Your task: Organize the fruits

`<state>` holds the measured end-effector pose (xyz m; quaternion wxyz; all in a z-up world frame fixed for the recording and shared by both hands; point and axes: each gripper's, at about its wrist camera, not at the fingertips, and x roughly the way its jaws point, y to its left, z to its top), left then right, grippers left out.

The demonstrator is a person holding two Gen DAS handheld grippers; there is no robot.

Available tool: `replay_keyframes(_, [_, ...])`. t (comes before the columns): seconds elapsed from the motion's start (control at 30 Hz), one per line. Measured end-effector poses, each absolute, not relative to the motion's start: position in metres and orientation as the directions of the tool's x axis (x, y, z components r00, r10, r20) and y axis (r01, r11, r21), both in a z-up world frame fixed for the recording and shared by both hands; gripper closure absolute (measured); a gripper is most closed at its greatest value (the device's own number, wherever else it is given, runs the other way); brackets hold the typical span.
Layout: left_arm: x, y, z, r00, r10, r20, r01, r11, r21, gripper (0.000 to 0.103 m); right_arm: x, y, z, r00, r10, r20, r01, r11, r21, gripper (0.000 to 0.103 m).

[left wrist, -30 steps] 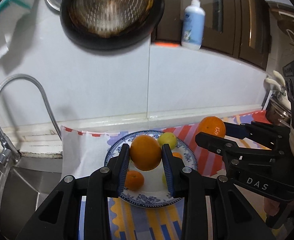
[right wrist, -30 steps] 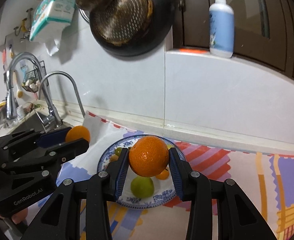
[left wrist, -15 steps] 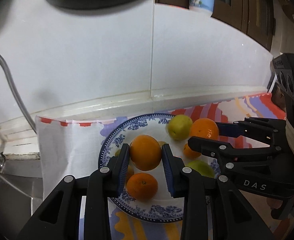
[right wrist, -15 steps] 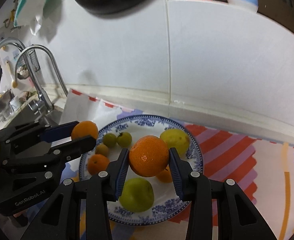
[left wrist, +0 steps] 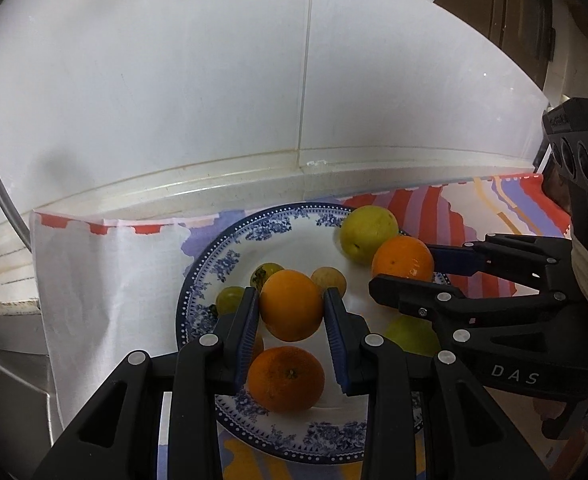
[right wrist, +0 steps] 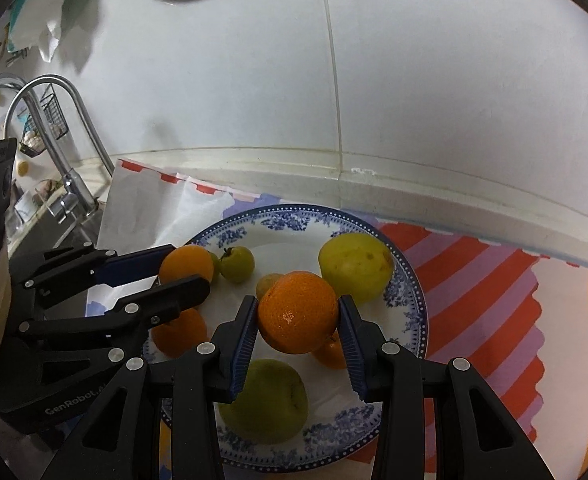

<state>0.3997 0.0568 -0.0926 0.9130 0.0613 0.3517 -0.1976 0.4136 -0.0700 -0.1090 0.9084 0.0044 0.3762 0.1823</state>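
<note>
Left tongs: clamped on smooth orange, above the plate.
Right tongs: gripping dimpled orange over plate centre.
Right view only: tap, green apple in full.

Both views are moderately lit, with soft light from above. The white wall tiles look bright but greyish. A small glare spot sits on the orange in the right view. Fisheye bending curves the wall ledge, and dark vignetting fills the corners at 11 and 1 o'clock. Focus is fairly sharp, with slight softness at the edges.
</note>
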Motion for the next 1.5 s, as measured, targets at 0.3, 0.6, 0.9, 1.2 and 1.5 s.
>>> replay_keyframes(0.3, [0.395,0.061,-0.085,0.7,-0.285,-0.655,0.374,0.927,-0.004,0.066,0.41,-0.072,-0.109,0.656,0.325,-0.682,-0.307,0.939,0.152,0.059])
replay_keyframes(0.6, [0.354,0.066,-0.051,0.768,-0.254,-0.589,0.326,0.945,0.018,0.057,0.372,-0.083,-0.084,0.722,0.275,-0.635,-0.261,0.958,0.118,0.059])
replay_keyframes(0.9, [0.3,0.071,-0.016,0.815,-0.234,-0.53,0.273,0.962,-0.005,0.04,0.319,-0.096,-0.049,0.79,0.223,-0.571,-0.205,0.974,0.097,0.059])
replay_keyframes(1.2, [0.237,0.073,0.001,0.874,-0.187,-0.448,0.228,0.973,0.04,0.02,0.248,-0.112,-0.027,0.855,0.146,-0.497,-0.115,0.989,0.093,0.034])
replay_keyframes(1.5, [0.186,0.068,0.009,0.901,-0.179,-0.395,0.222,0.973,0.066,0.008,0.187,-0.126,-0.018,0.895,0.073,-0.44,-0.044,0.996,0.076,0.02])
